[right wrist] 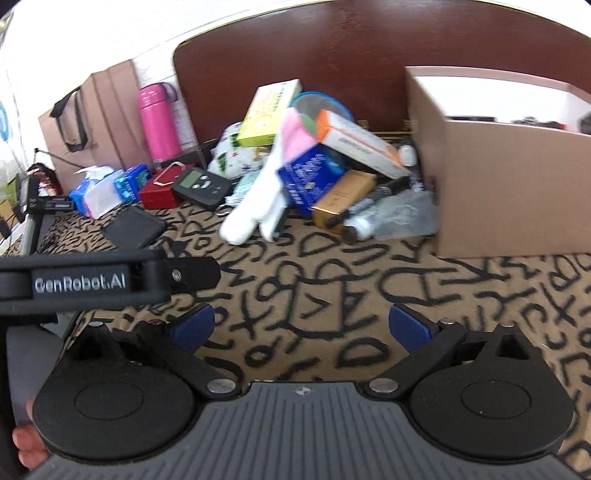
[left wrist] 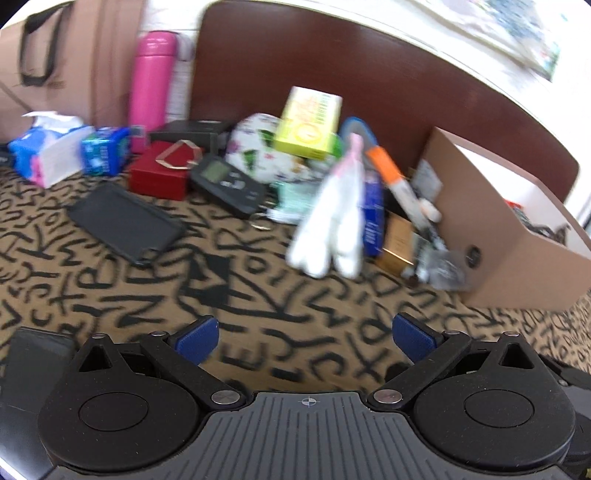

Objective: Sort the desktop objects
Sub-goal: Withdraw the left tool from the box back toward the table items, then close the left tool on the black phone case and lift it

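**Clutter heaped beside the open box**

Clutter lies piled on the patterned surface [left wrist: 258, 295] against the dark headboard-like panel [left wrist: 332, 74]: a yellow-green box [left wrist: 308, 122] on top of a white printed pouch [left wrist: 258, 147], a white glove-like bundle [left wrist: 328, 229] leaning forward, a blue box [right wrist: 310, 173], an orange-and-white carton [right wrist: 362, 144], a gold box [right wrist: 343, 199] and a clear plastic bag [right wrist: 402, 214]. The heap touches the wall of a cardboard box [right wrist: 509, 184] to its right.

Further left sit a black digital scale [left wrist: 229, 181], a red box [left wrist: 159, 173], a flat black pouch [left wrist: 125, 221], a blue packet [left wrist: 105, 149], a tissue pack [left wrist: 48, 147], a pink bottle [left wrist: 151, 85] and a brown paper bag [left wrist: 74, 48].

The left gripper [left wrist: 304, 339] hovers over bare surface with its fingers [left wrist: 197, 338] spread wide, nothing between them. The right gripper [right wrist: 301, 330] is likewise released and empty, its fingers [right wrist: 410, 328] well apart.

Only the right wrist view shows the left gripper's black body, marked GenRobot.AI, crossing its left side, a bare hand [right wrist: 29, 443] at the lower corner, and black devices [right wrist: 48, 203] at the surface's far left edge. Only the left wrist view shows the box's pale inside with dark items [left wrist: 532, 221] and a printed sheet [left wrist: 517, 29] on the wall. The glove bundle hides part of the blue box in the left view. Both views are blurred.
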